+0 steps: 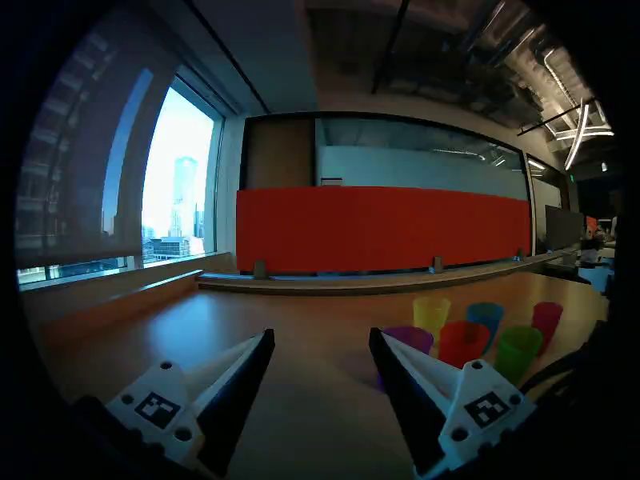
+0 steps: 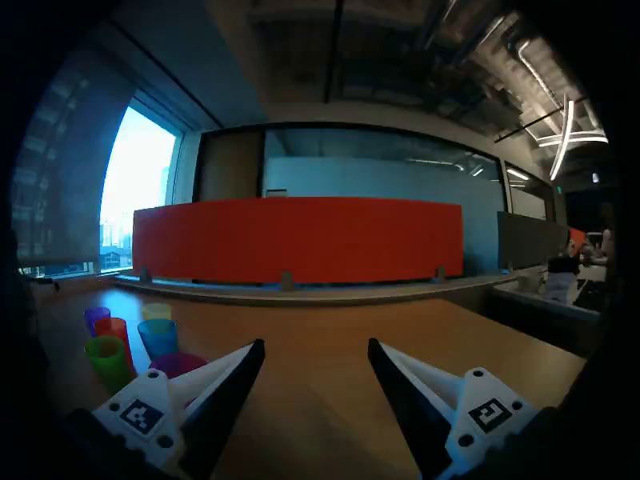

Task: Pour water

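Several coloured plastic cups stand upright in a cluster on the wooden table (image 1: 320,400). In the left gripper view they sit to the right of my fingers: yellow cup (image 1: 432,312), blue cup (image 1: 485,316), orange-red cup (image 1: 462,342), green cup (image 1: 518,350). The purple cup (image 1: 412,338) is partly behind the right fingertip. My left gripper (image 1: 321,334) is open with nothing in it. In the right gripper view the cluster is at the left: green cup (image 2: 108,360), blue cup (image 2: 158,336), red cup (image 2: 114,330). My right gripper (image 2: 314,344) is open and holds nothing, to the right of the cups.
A long red partition (image 1: 384,228) runs along the table's far edge. A bright window (image 1: 180,200) with a sill lies to the left. Bare tabletop (image 2: 320,320) stretches ahead of the right gripper. Another desk (image 2: 544,304) stands at far right.
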The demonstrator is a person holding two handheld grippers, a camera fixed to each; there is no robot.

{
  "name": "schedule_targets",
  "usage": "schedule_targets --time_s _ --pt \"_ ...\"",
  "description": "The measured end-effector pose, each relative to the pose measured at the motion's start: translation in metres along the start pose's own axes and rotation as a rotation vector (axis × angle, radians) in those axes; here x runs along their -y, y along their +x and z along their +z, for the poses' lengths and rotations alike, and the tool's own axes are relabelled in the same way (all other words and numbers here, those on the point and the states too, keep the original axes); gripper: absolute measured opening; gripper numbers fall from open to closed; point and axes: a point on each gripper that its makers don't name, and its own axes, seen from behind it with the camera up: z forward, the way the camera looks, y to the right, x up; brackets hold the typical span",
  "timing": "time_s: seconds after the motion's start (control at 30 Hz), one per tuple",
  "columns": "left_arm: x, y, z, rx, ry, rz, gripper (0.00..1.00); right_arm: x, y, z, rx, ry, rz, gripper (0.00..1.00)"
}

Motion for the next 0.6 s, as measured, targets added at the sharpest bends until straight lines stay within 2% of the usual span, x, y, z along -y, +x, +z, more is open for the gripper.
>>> schedule_targets --time_s 0.4,0.6 --pt "0.001 0.003 0.0 -0.001 -0.006 -0.003 0.87 0.001 -0.002 0.0 0.011 0.01 0.0 1.0" --pt "-0.002 0.029 0.0 -0.027 -0.029 -0.006 0.87 0.005 0.019 -0.001 0.002 0.03 0.01 1.0"
